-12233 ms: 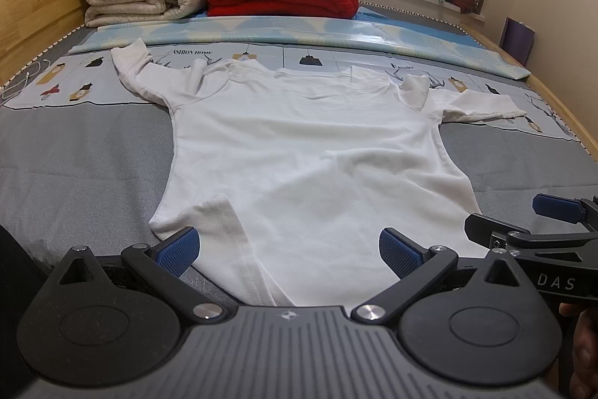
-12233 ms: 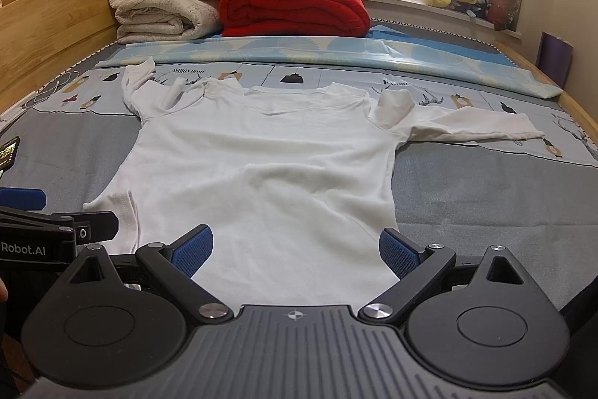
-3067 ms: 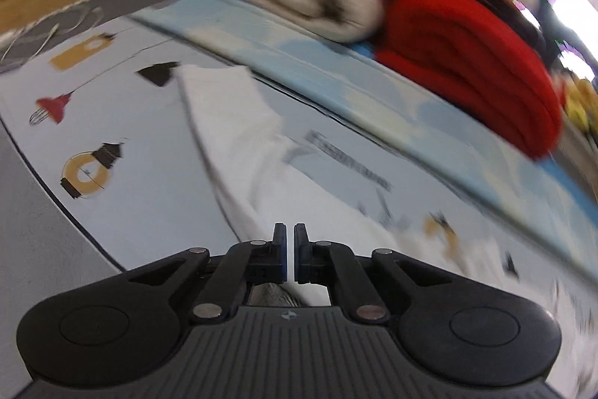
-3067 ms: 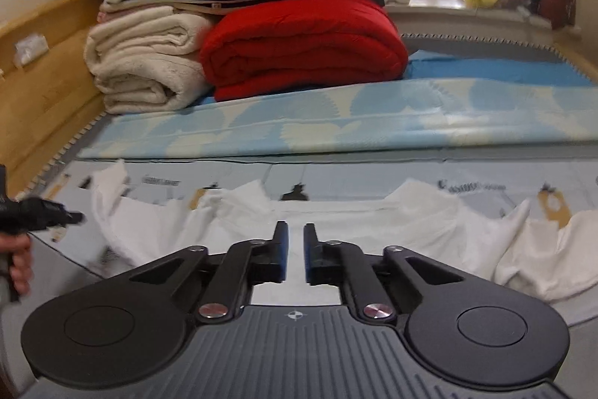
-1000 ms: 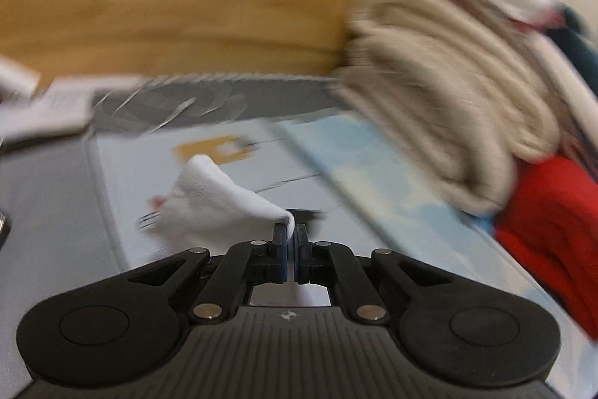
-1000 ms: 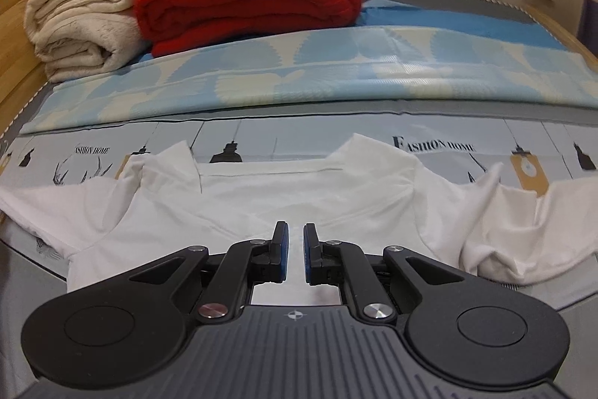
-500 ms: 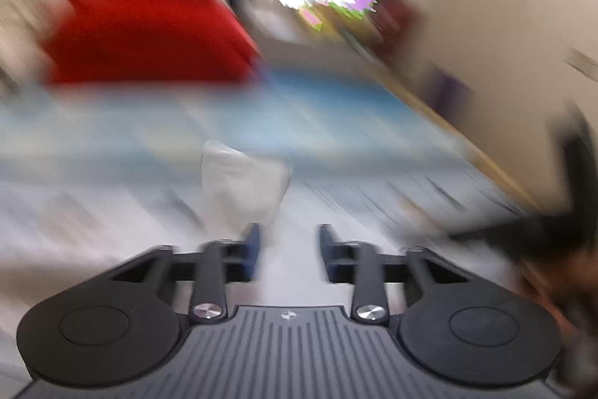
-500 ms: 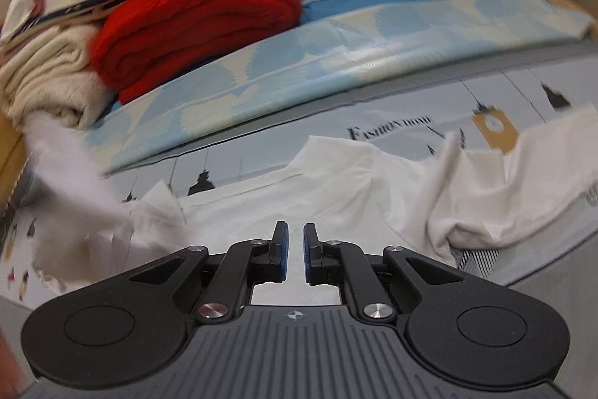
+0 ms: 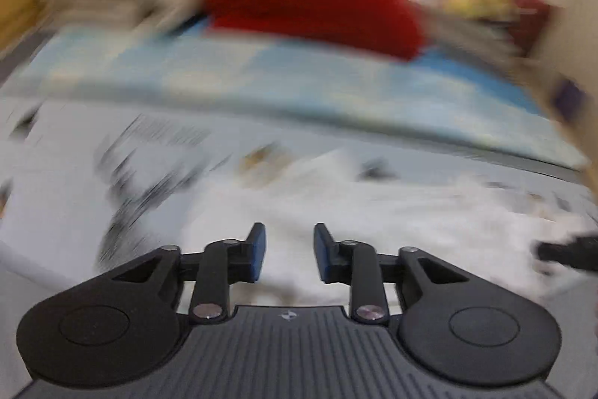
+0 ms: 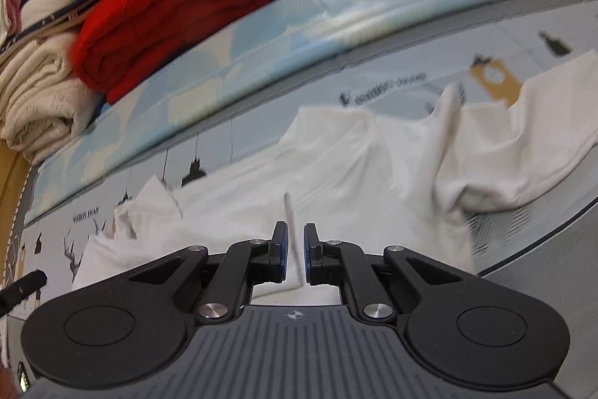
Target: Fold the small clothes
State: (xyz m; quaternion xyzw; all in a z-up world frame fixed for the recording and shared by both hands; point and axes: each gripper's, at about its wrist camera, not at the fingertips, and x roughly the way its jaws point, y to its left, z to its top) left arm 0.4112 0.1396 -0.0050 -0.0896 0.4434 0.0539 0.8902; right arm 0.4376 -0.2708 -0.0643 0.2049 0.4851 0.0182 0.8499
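Bed (image 10: 542, 287) with patterned sheet, red blanket (image 10: 172, 25) and beige blankets (image 10: 33, 107) stacked at its head, white T-shirt (image 10: 336, 174) rumpled mid-bed, left sleeve now folded inward, right claw (image 10: 295, 257) pinching its fabric, left claw (image 9: 289, 251) spread, lately narrowing, sleeve released.

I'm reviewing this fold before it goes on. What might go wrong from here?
1. The right tool pinches only a thin ridge of the white shirt, so it may slip out.
2. The right sleeve lies bunched, likely creasing into the fold.
3. The left tool, its jaws just closing, holds nothing; its blurred view suggests haste and a poor regrasp.
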